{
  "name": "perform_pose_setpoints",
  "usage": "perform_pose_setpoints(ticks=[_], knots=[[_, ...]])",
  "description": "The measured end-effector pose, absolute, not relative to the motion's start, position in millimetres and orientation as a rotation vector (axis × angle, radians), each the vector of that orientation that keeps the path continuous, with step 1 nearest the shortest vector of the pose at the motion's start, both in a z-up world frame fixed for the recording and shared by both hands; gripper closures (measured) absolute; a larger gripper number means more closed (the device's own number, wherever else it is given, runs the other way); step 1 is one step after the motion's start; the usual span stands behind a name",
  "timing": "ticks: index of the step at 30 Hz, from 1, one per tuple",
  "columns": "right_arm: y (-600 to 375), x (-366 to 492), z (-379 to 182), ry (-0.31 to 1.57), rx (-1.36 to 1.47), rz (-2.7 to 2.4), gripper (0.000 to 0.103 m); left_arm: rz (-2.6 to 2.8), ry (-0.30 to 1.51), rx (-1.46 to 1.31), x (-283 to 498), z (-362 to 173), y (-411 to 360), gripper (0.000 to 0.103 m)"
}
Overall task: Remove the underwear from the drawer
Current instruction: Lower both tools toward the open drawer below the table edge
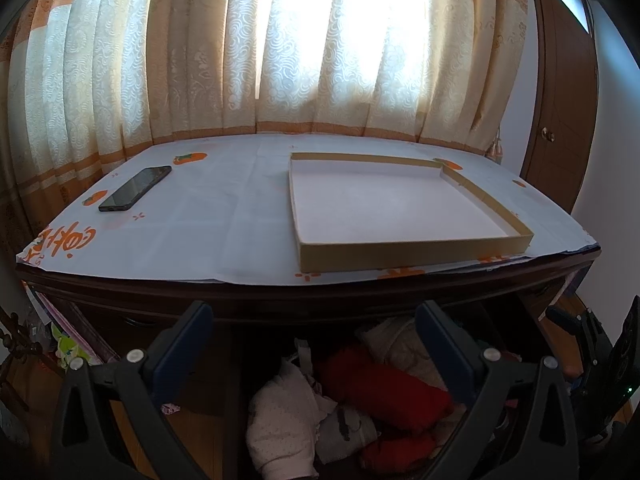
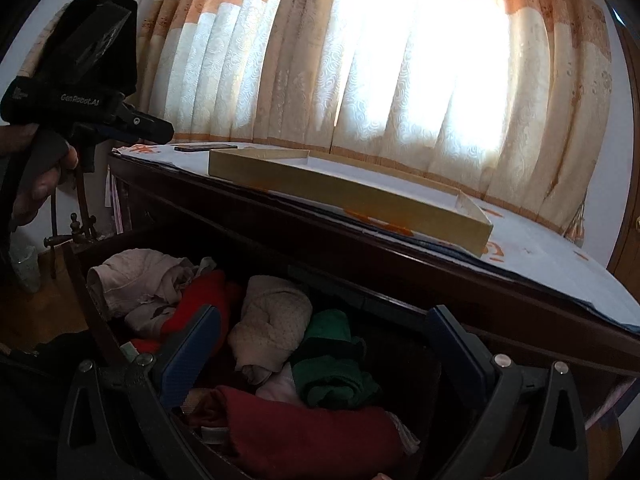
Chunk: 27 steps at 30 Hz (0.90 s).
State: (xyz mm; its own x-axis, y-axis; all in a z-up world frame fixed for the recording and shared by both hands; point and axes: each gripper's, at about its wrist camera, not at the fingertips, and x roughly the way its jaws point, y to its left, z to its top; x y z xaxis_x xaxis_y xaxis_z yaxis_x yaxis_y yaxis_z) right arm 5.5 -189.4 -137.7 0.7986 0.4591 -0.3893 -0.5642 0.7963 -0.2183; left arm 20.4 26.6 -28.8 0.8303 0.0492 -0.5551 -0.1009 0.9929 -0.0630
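Rolled underwear waits in the open dark wooden drawer [image 2: 86, 280].

The beige knit roll [image 2: 272, 320] lies mid-drawer, between red [image 2: 204, 300] and green [image 2: 336, 360] rolls. The right gripper [image 2: 320, 348] hovers above, fingers apart and empty; it should probably pinch one roll only. The left gripper [image 1: 314, 344] is likewise spread, below the dresser's front edge.

Shallow cardboard box lid [image 1: 404, 216] on a white persimmon-print tablecloth [image 1: 208, 224], black smartphone [image 1: 135, 193] near its far left corner, backlit cream-and-orange curtains [image 1: 280, 48], brown door [image 1: 560, 112]
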Motion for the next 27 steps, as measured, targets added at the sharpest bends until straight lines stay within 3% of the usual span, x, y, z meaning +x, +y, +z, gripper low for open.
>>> perform_pose_setpoints(ticks=[27], knots=[[-189.8, 12.0, -139.5, 0.465, -0.352, 0.586, 0.0, 0.057, 0.636, -0.117, 26.5, -33.3, 21.4, 0.0]])
